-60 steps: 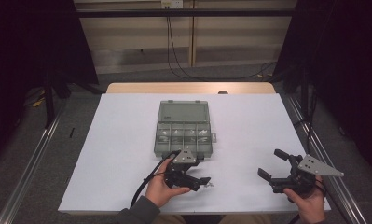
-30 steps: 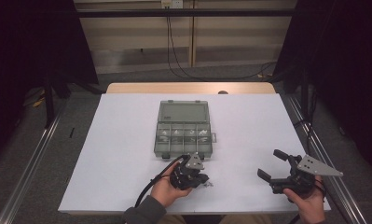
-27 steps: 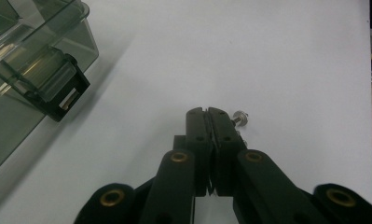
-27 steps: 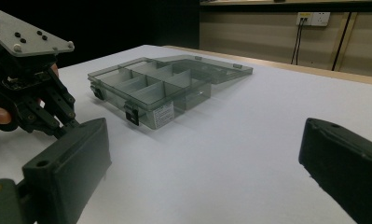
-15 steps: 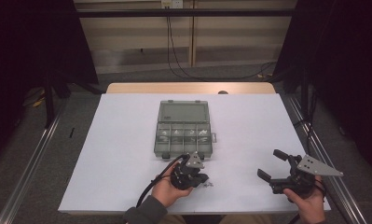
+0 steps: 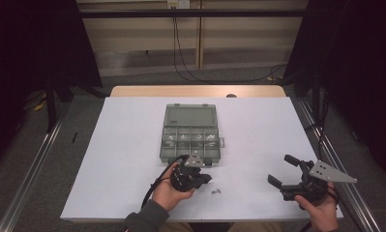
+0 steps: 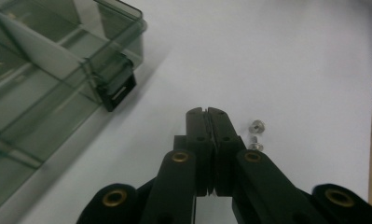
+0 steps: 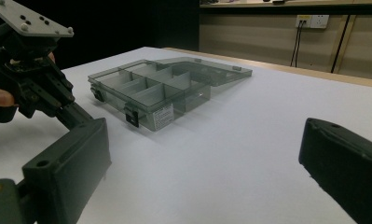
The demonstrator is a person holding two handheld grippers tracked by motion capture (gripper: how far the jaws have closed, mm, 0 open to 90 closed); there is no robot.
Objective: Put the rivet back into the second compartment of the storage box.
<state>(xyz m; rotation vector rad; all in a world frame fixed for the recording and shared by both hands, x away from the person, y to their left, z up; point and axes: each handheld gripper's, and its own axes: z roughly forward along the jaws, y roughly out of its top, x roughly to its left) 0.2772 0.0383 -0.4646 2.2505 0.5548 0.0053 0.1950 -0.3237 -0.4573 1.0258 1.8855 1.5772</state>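
White-covered tabletop [image 6: 132, 145] with a pale wooden edge at the far side, dark curtains around. Near the middle sits a smoky grey transparent plastic compartment box [image 6: 189, 133], lid flipped open flat toward the far side, small pale parts visible in the row of compartments closest to the lid hinge; black latch on the near wall. Left gripper [image 6: 206, 179], black with a grey three-cornered plate on top, held in the person's left hand [image 6: 169, 191] just off the box's near edge, pointing toward the right across the tabletop; its fingers [image 7: 198, 126] are pressed flat together with nothing between them. Right gripper [image 6: 283, 170] held in the right hand at the near right corner, well apart from the box, its fingers [image 8: 67, 158] spread wide and holding nothing. Smallest: two little silver metal screws [image 7: 256, 134] lying loose on the white surface, just beside the tips of the left gripper's fingers, not touching them, near the box's latch corner.
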